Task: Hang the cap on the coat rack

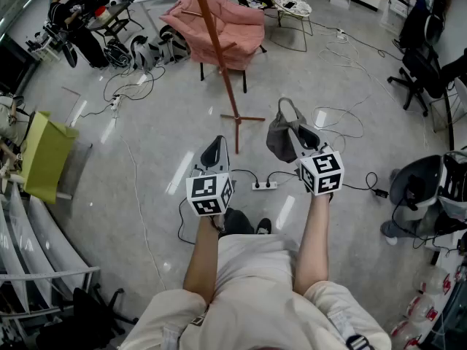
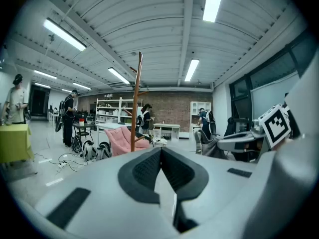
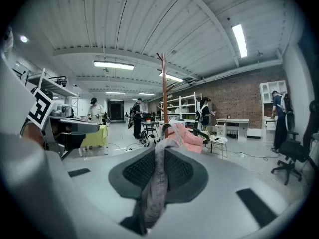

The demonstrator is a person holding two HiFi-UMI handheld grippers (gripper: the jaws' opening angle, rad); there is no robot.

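A grey cap hangs from my right gripper, whose jaws are shut on its fabric; the right gripper view shows a grey strip of cap pinched between the pads. The orange-brown coat rack stands on the floor ahead, its cross base just left of the cap. The rack's pole appears in the left gripper view and the same pole in the right gripper view, some way off. My left gripper is shut, holding nothing, at the left of the cap.
A pink draped chair stands behind the rack. A power strip and cables lie on the floor near my feet. A yellow-green table is at the left, office chairs at the right. People stand far off.
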